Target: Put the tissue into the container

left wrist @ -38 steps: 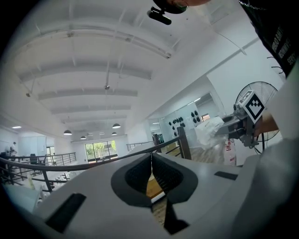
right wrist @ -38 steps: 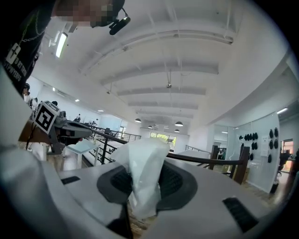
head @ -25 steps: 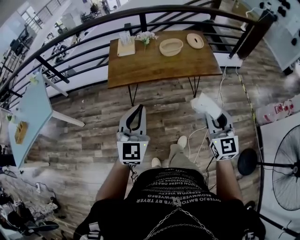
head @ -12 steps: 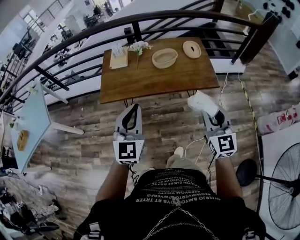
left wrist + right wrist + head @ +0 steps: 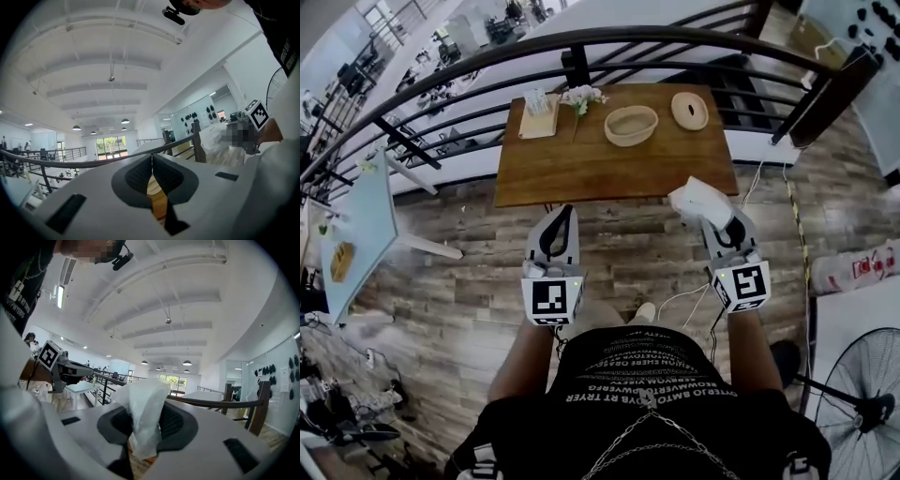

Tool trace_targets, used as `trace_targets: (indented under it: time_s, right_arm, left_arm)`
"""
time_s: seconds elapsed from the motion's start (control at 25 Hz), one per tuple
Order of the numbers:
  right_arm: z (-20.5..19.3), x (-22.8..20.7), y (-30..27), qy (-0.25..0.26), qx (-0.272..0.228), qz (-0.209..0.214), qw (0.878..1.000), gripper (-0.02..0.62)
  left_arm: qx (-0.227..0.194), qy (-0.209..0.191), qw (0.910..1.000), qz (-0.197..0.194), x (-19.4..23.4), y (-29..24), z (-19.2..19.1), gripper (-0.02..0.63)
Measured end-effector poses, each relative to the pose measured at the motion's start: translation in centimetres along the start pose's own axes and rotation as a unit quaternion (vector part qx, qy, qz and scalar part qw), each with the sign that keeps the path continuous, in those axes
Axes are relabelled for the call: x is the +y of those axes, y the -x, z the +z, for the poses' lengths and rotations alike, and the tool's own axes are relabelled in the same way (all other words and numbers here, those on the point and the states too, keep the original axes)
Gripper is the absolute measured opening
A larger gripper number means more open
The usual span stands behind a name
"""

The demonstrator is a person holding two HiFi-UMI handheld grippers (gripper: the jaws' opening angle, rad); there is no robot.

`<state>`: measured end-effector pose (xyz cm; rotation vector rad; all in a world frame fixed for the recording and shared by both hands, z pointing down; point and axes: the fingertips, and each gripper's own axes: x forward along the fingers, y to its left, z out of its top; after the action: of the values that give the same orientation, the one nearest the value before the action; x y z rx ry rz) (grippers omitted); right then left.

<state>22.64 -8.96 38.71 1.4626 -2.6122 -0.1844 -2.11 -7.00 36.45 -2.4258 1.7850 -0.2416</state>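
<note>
Tissue (image 5: 140,404), white and crumpled, is shown pinched between the jaws of the right gripper (image 5: 145,422), with its loose end projecting forward along the gripper's own axis. The jaws of the left gripper (image 5: 152,173) are pressed together on nothing. In the head view the container (image 5: 631,125), a pale oval bowl, is seen at upper centre on the far part of the worktop (image 5: 581,167). It lies up and to the left of the loaded jaws, well apart from them. A forward carry angled leftward is judged to be required.
</note>
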Motion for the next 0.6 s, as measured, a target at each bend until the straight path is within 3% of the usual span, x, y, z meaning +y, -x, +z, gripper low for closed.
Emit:
trace_targets:
  time_s: [0.36, 0.6]
  right_arm:
    - [-1.1, -2.0, -5.0, -0.015, 0.008, 0.010, 1.000, 0.118]
    - [-1.6, -3.1, -8.8, -0.007, 0.011, 0.013, 1.000, 0.118]
  left_arm:
    - [0.032, 0.006, 0.9992, 0.023, 2.5, -2.0, -2.1, 0.029]
    - [0.030, 0.008, 0.9995, 0.007, 3.8, -6.8, -2.9, 0.029]
